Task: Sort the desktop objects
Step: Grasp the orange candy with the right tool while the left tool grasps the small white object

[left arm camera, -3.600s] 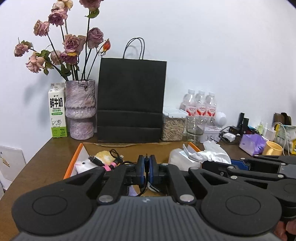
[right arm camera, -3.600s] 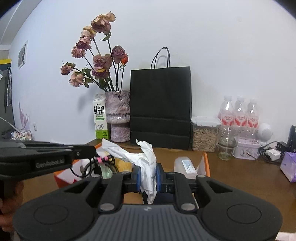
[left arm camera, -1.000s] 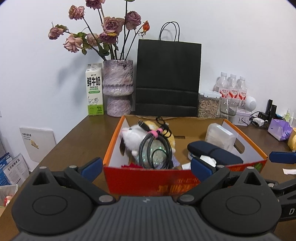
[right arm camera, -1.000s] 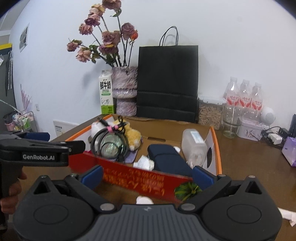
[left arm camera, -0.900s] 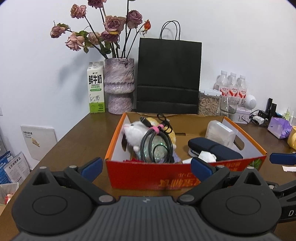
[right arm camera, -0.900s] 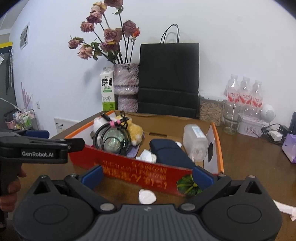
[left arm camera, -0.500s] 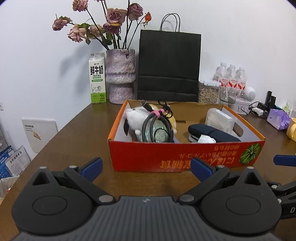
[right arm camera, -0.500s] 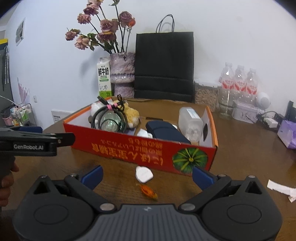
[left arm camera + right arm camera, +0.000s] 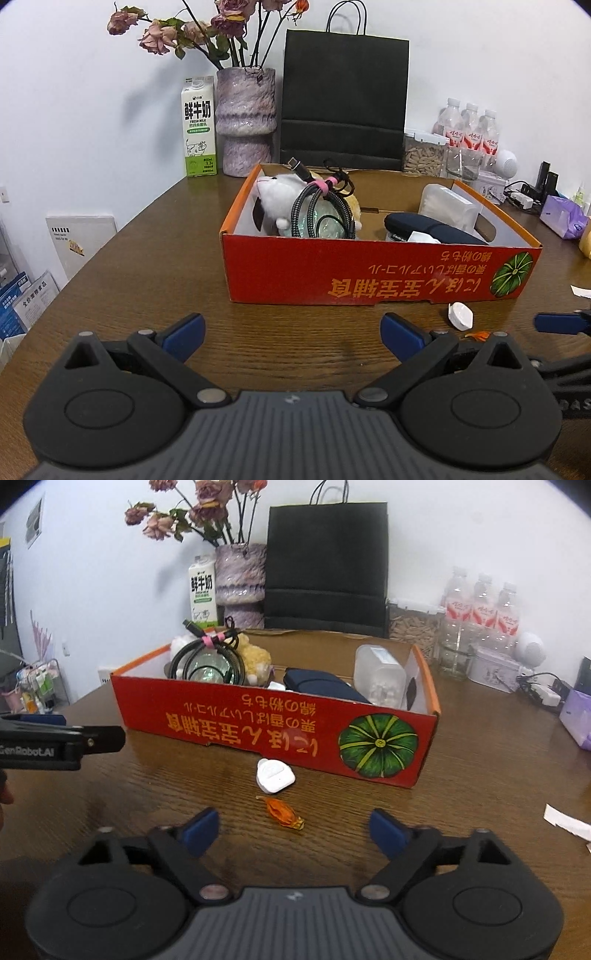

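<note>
A red cardboard box (image 9: 369, 280) (image 9: 258, 720) stands on the brown table. It holds a coiled black cable (image 9: 321, 214) (image 9: 207, 661), a white plush toy (image 9: 275, 199), a dark case (image 9: 432, 227) (image 9: 321, 685) and a clear plastic container (image 9: 448, 205) (image 9: 378, 675). A small white object (image 9: 275, 775) (image 9: 460, 315) and an orange wrapper (image 9: 282, 812) lie on the table in front of the box. My left gripper (image 9: 291, 332) is open and empty, short of the box. My right gripper (image 9: 291, 829) is open and empty, just behind the wrapper.
A milk carton (image 9: 198, 127), a vase of dried roses (image 9: 245, 122), a black paper bag (image 9: 345, 99), a jar, water bottles (image 9: 469, 129) and chargers line the back wall. A purple tissue pack (image 9: 563, 221) and paper scraps (image 9: 565, 825) lie at the right.
Both grippers let go of their loads, opened and drew back and away from the box. The white object and orange wrapper have come into view in front of it.
</note>
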### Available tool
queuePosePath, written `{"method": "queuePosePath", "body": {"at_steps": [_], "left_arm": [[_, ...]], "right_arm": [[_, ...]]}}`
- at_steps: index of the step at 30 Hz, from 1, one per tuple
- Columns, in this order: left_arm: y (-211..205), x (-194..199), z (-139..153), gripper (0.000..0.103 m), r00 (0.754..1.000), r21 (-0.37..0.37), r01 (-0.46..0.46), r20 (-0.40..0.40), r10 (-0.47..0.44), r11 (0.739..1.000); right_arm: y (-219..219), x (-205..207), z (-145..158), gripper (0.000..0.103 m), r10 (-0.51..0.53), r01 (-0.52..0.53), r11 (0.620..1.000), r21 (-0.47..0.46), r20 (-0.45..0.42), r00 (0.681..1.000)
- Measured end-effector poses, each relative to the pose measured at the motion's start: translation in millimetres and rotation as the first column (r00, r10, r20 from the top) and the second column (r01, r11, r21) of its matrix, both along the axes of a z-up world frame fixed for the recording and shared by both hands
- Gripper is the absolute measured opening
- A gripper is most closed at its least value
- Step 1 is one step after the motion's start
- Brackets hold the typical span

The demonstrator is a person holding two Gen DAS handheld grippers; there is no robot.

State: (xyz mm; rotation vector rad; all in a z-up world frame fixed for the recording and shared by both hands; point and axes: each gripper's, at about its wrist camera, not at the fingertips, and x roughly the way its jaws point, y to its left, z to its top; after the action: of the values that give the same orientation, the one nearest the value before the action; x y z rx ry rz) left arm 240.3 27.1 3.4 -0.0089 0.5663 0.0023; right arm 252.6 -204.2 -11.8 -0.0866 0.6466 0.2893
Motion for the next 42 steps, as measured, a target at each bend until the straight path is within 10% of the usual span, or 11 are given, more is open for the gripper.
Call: {"method": "queuePosePath", "body": {"at_steps": [6, 11, 42], "left_arm": [[7, -1, -4, 0.103, 1.000, -0.006, -0.019, -0.013, 0.019, 1.000], [10, -1, -8, 0.103, 0.999, -0.015, -0.027, -0.031, 0.026, 1.000], [-108, 49, -17, 0.103, 0.987, 0.038, 0.158, -0.047, -0.156, 0.987]], "right_arm": [[5, 18, -7, 0.053, 0.052, -0.053, 0.998, -0.020, -0.032, 0.998], [7, 20, -7, 0.012, 0.104, -0.104, 0.995, -0.003, -0.038, 0.994], [-79, 32, 1, 0.012, -0.057, 0.055, 0.998, 0.038, 0.058, 0.997]]}}
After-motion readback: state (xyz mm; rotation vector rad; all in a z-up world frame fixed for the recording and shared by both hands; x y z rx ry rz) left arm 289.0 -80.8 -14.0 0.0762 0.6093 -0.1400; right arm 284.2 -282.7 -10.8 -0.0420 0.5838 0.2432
